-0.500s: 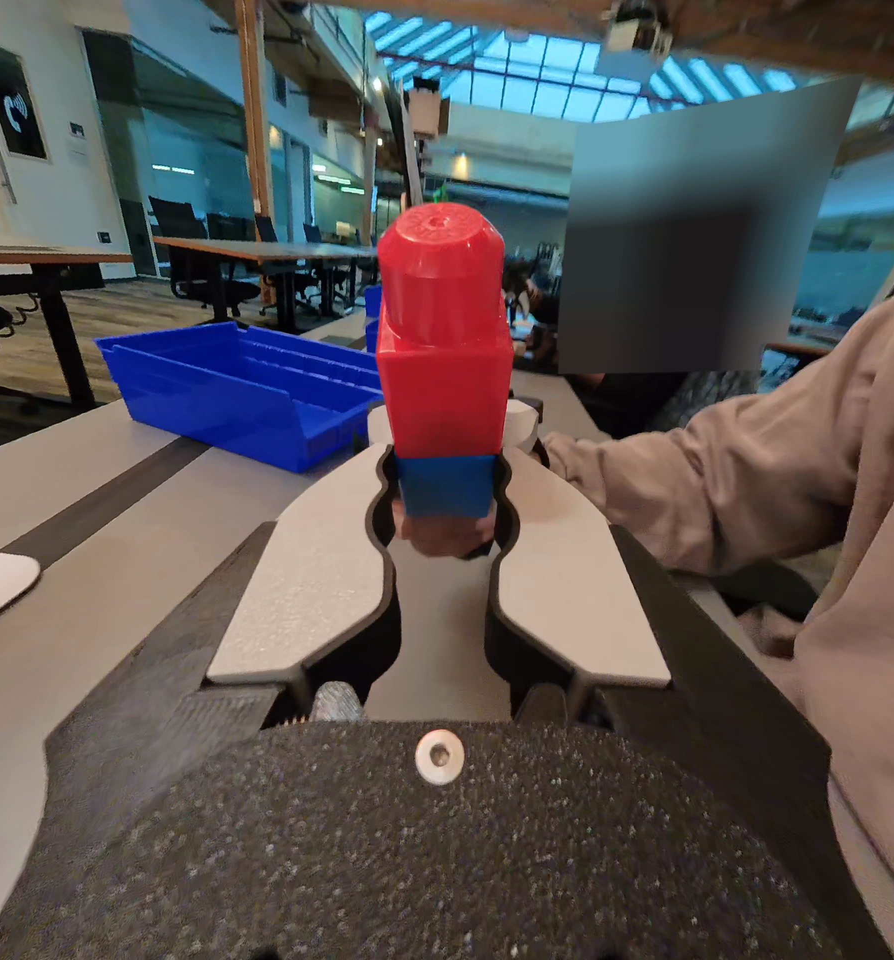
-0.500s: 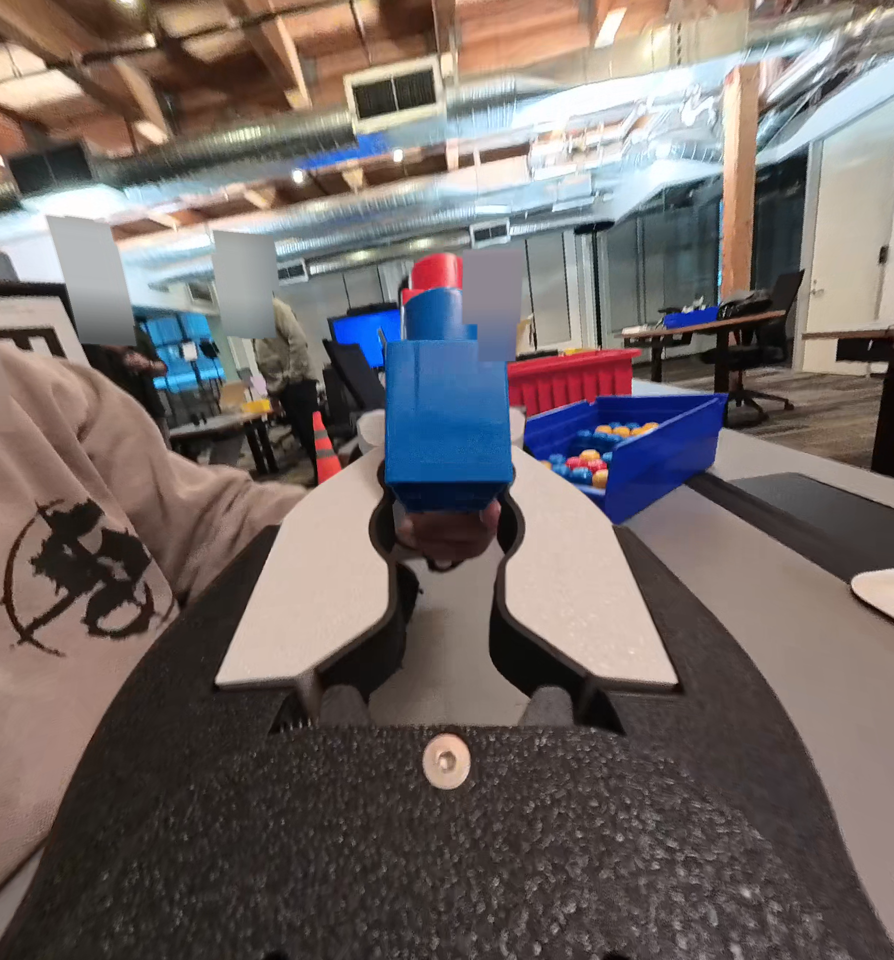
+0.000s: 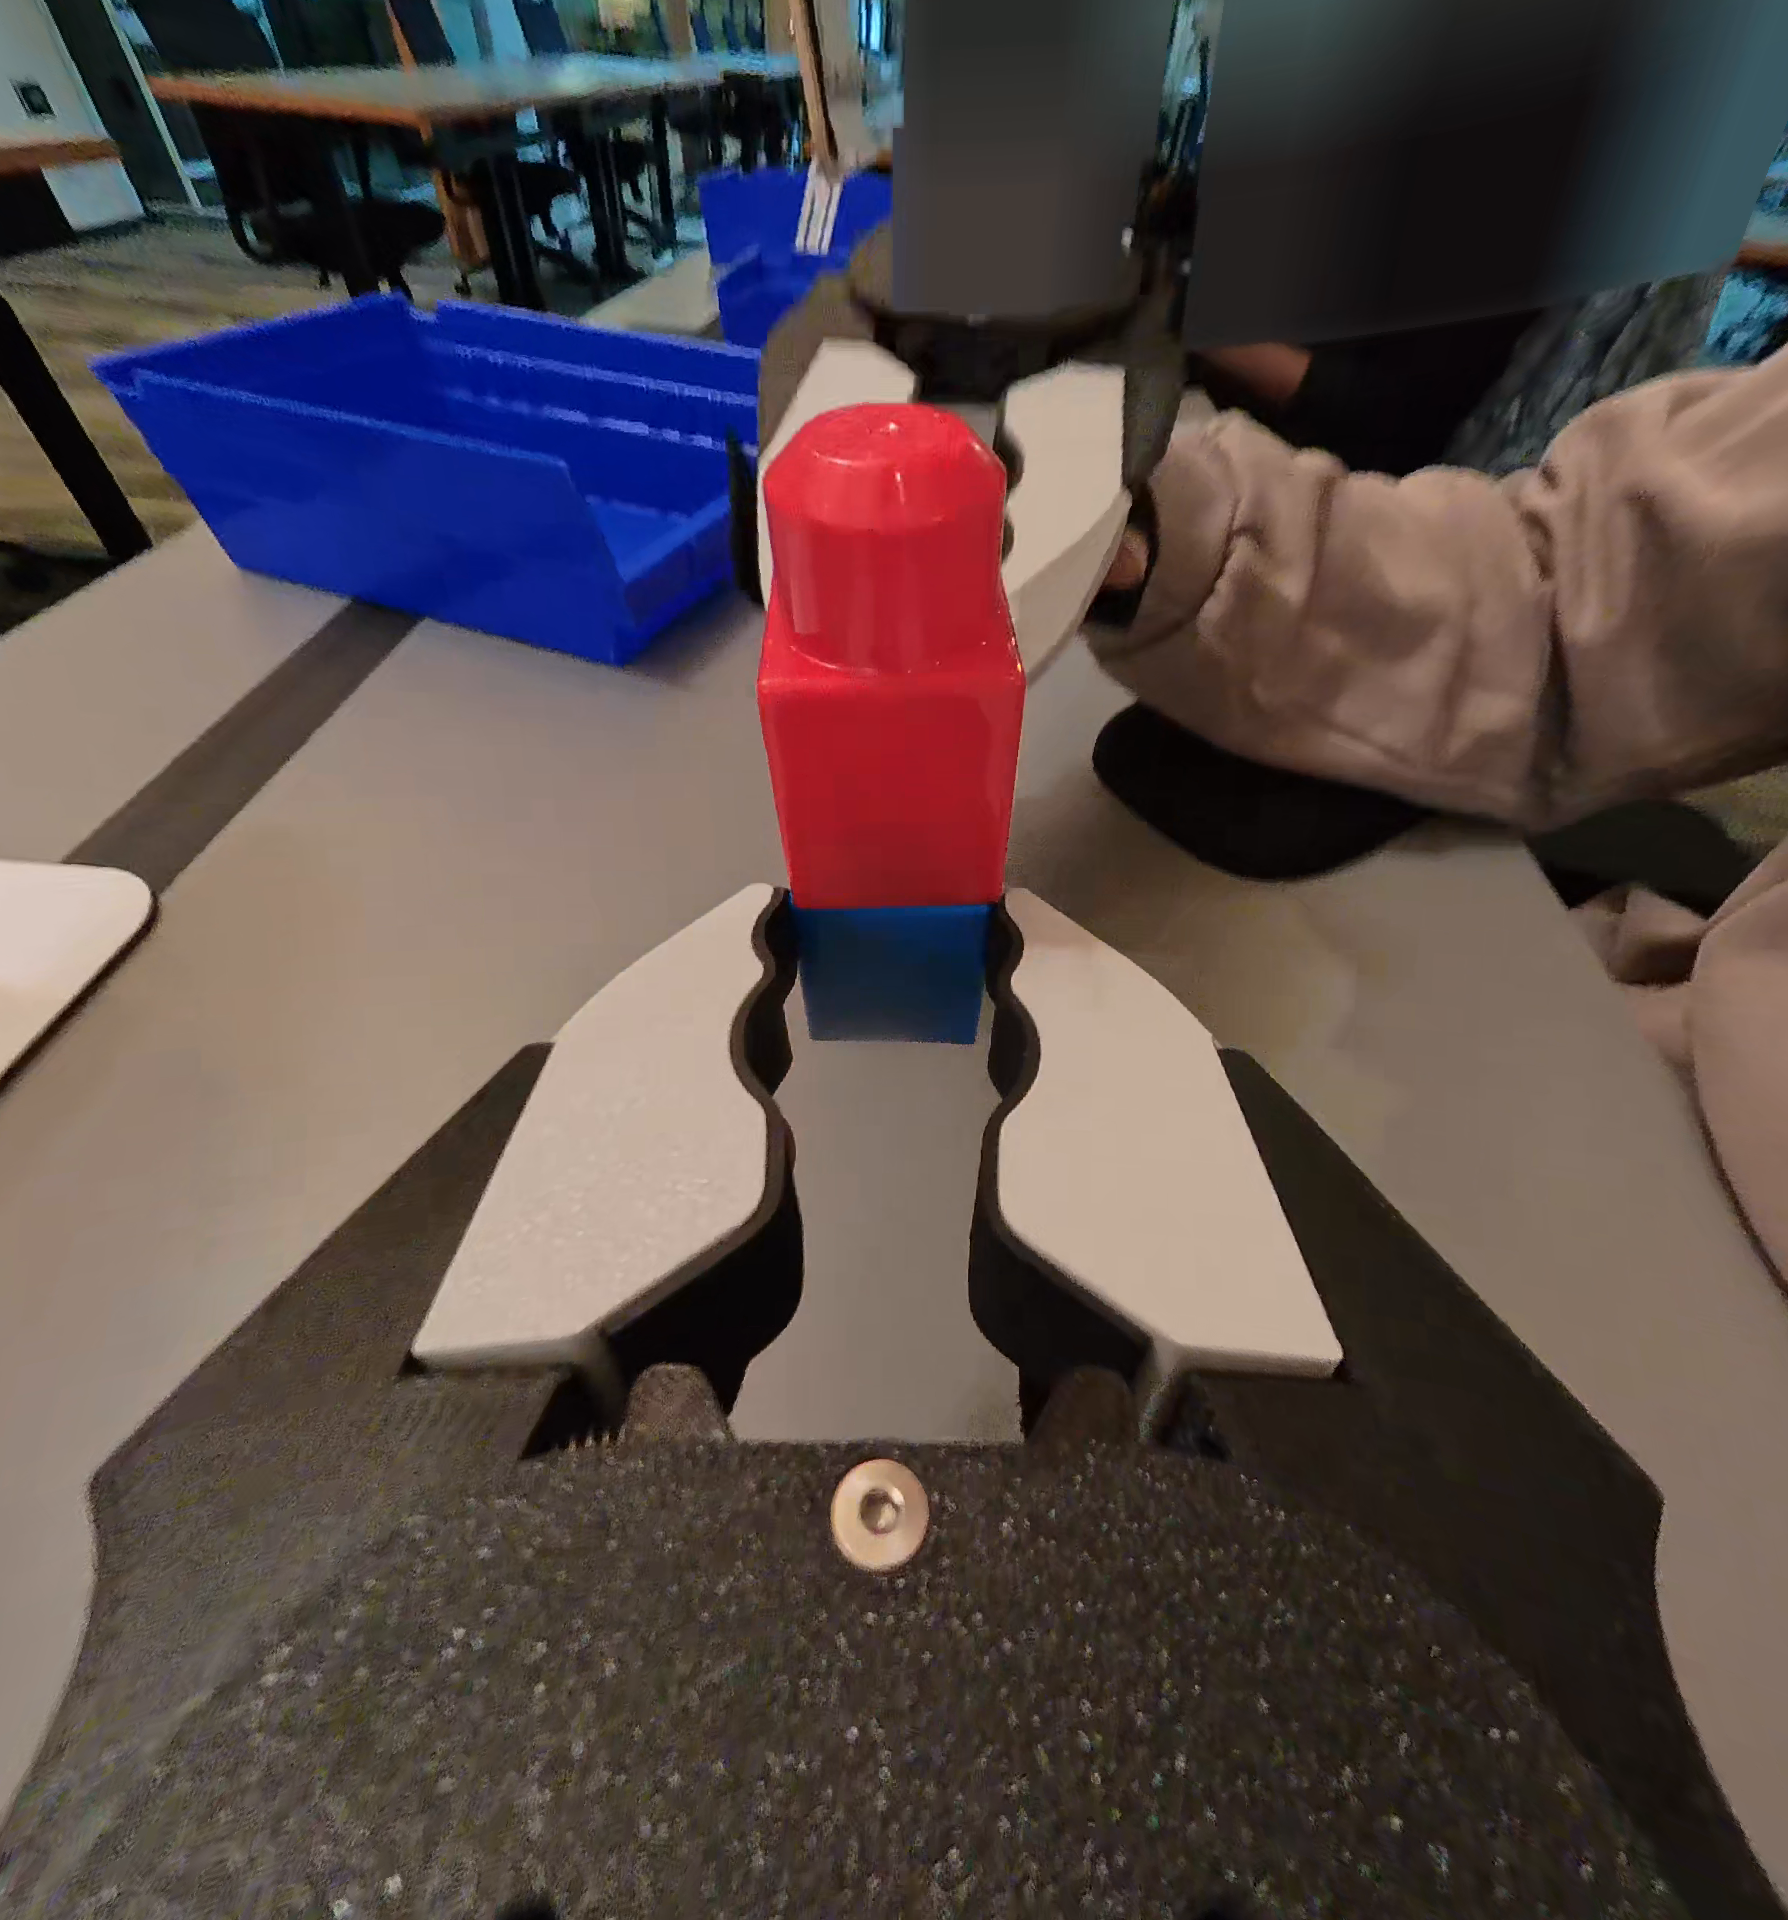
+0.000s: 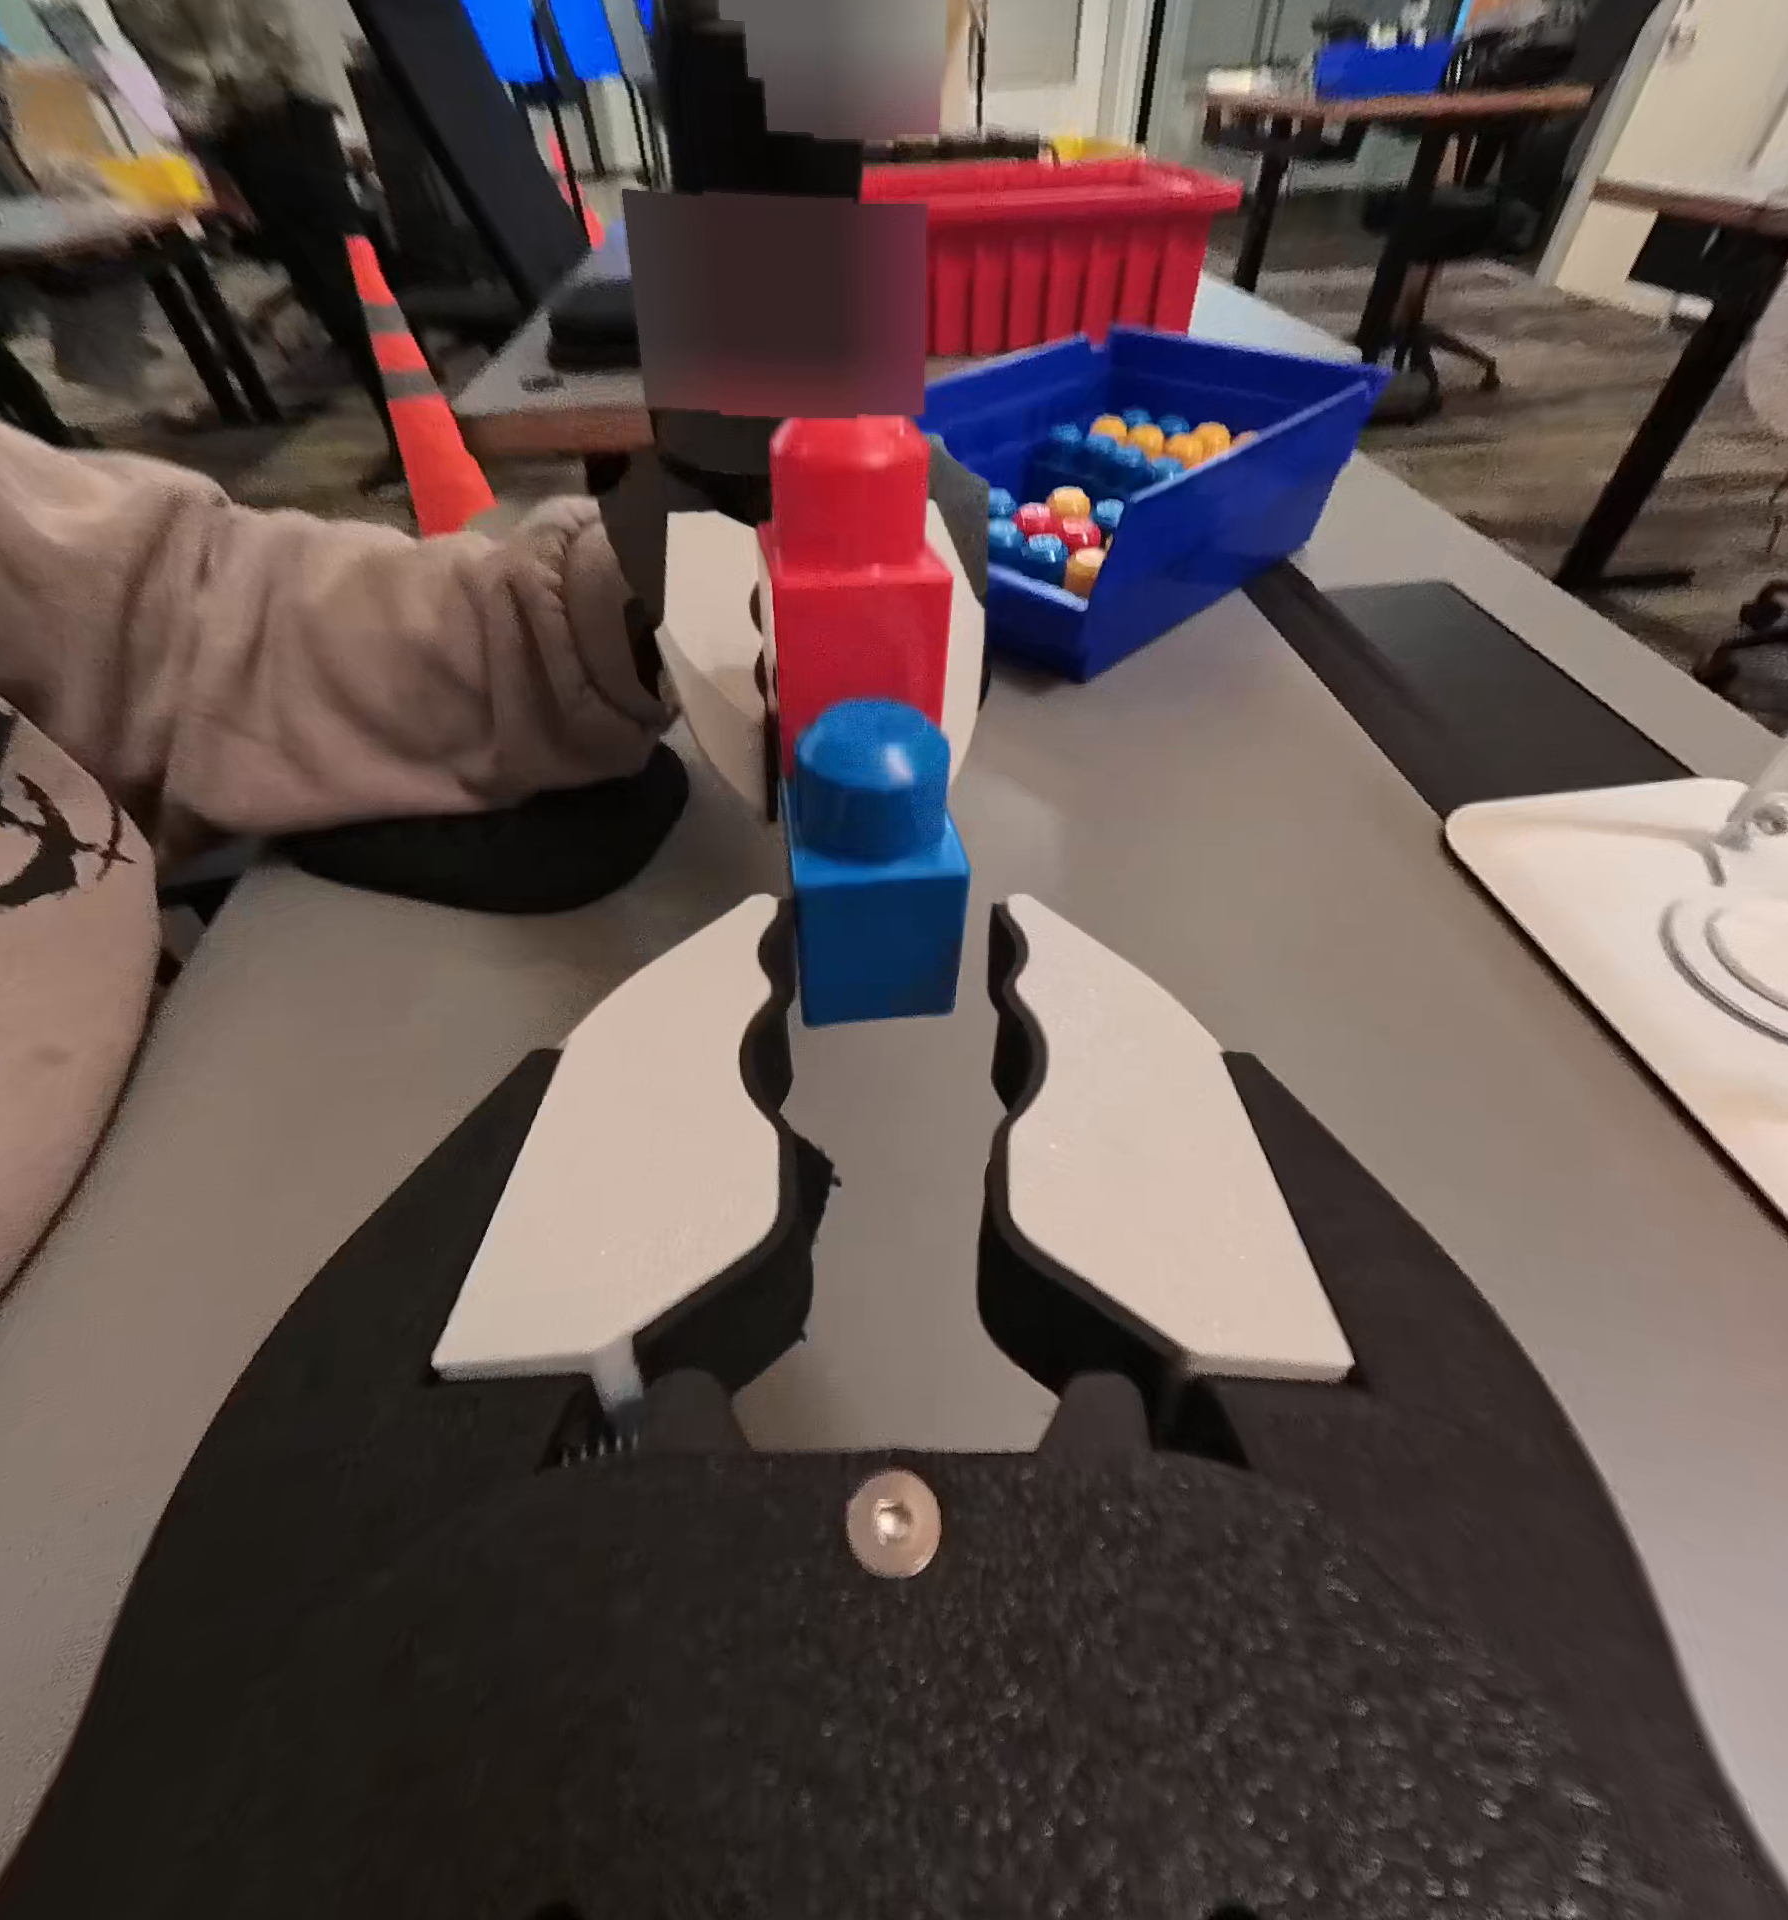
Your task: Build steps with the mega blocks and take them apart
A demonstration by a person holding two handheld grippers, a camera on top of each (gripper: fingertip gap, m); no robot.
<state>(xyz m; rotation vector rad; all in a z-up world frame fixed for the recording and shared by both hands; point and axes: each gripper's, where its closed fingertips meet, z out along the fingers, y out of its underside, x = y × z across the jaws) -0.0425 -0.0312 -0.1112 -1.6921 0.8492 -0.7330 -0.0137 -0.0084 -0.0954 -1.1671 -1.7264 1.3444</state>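
At the centre of the left wrist view, the left gripper [image 3: 890,966] is clamped on the blue block [image 3: 892,971], which carries the red block [image 3: 890,707] upright on the grey worktop [image 3: 454,831]. In the right wrist view, the right gripper [image 4: 885,961] flanks the blue block's nearer half [image 4: 879,914], its right finger [image 4: 1129,1122] showing a narrow gap, so whether it grips I cannot tell. A blue bin [image 4: 1212,520] of blocks sits upper right.
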